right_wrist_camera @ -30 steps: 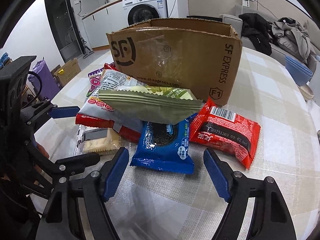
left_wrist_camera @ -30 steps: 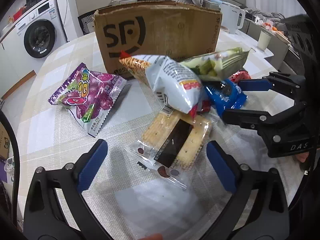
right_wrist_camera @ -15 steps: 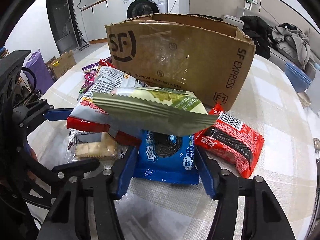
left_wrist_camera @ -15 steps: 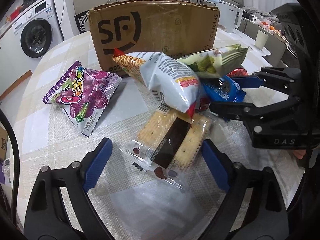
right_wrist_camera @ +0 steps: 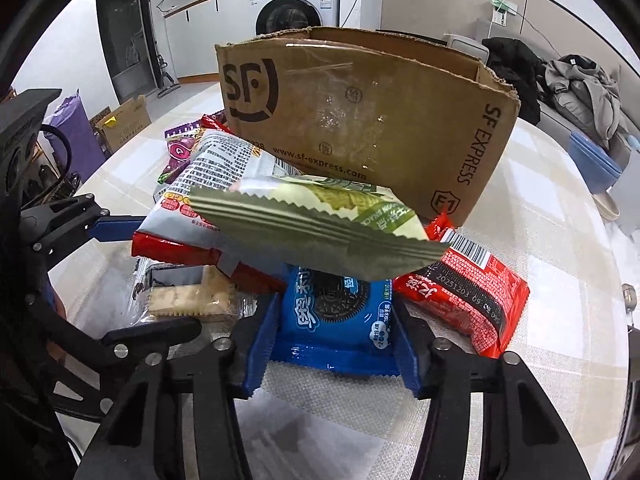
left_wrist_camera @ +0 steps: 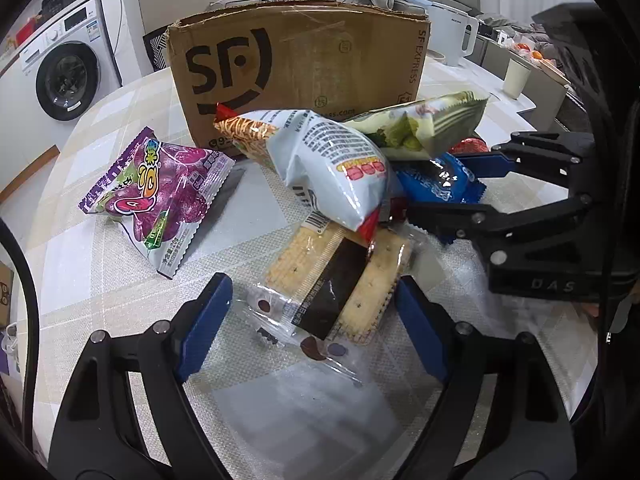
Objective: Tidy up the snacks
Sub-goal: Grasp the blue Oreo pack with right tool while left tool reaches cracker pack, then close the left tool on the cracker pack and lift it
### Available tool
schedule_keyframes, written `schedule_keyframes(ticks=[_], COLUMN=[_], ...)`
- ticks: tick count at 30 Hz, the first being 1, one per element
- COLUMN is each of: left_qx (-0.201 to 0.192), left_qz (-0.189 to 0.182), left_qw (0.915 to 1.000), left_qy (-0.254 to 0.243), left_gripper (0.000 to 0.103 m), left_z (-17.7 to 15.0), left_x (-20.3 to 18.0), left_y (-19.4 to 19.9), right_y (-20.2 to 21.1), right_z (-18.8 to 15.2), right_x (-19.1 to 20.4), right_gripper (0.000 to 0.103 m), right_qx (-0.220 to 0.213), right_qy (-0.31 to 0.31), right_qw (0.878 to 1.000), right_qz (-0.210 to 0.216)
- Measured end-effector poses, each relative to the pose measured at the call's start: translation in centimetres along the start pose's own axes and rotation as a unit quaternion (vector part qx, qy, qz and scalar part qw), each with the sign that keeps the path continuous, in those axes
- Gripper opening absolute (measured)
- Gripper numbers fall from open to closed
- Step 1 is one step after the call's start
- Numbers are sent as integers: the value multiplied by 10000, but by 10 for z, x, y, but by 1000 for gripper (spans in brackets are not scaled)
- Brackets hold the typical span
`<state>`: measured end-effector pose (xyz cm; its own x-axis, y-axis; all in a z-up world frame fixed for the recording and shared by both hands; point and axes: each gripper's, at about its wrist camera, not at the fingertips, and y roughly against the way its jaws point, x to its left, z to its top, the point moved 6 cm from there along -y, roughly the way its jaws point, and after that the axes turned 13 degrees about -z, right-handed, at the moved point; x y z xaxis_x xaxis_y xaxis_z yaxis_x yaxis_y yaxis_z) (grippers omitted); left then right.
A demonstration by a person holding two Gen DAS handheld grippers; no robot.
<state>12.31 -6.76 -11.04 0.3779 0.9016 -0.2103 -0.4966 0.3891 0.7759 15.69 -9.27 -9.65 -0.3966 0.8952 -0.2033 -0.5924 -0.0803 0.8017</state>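
A pile of snack packets lies in front of a brown SF cardboard box (left_wrist_camera: 304, 68) (right_wrist_camera: 360, 120). My right gripper (right_wrist_camera: 334, 334) has its fingers closed against both sides of the blue cookie packet (right_wrist_camera: 336, 316) (left_wrist_camera: 436, 184), which lies on the table under a green packet (right_wrist_camera: 320, 228) (left_wrist_camera: 420, 128). My left gripper (left_wrist_camera: 312, 316) is open, its fingers on either side of a clear cracker packet (left_wrist_camera: 336, 276) (right_wrist_camera: 188, 300). A white-and-red bag (left_wrist_camera: 328, 160) rests on the crackers.
A purple candy packet (left_wrist_camera: 160, 188) lies left of the pile. A red packet (right_wrist_camera: 468, 292) lies right of the blue one. The table (left_wrist_camera: 120, 300) has a pale checked cloth. A white kettle (left_wrist_camera: 452, 36) and a cup (left_wrist_camera: 516, 78) stand behind.
My right gripper moved forward and closed around the blue cookie packet. My left gripper moved forward, so its open fingers now flank the cracker packet.
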Motion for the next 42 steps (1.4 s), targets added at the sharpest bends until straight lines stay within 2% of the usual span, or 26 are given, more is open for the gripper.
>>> schedule_keyframes(ticks=[7, 21, 30, 42], left_qx=[0, -14, -56, -30], left_qz=[1, -7, -26, -64], left_qw=[10000, 10000, 10000, 9999], left_qy=[0, -7, -36, -141], left_gripper=[82, 79, 75, 73], left_z=[1, 0, -5, -14], left_x=[0, -1, -1, -6], left_y=[-1, -1, 4, 12], right_y=[10, 32, 34, 34], right_z=[-8, -46, -48, -47], right_x=[-7, -27, -24, -21], right_gripper=[46, 45, 45, 45], right_qx=[-35, 22, -21, -25], right_qy=[-71, -304, -217, -231], right_qw=[10000, 9995, 9998, 9997], right_qz=[35, 103, -47, -40])
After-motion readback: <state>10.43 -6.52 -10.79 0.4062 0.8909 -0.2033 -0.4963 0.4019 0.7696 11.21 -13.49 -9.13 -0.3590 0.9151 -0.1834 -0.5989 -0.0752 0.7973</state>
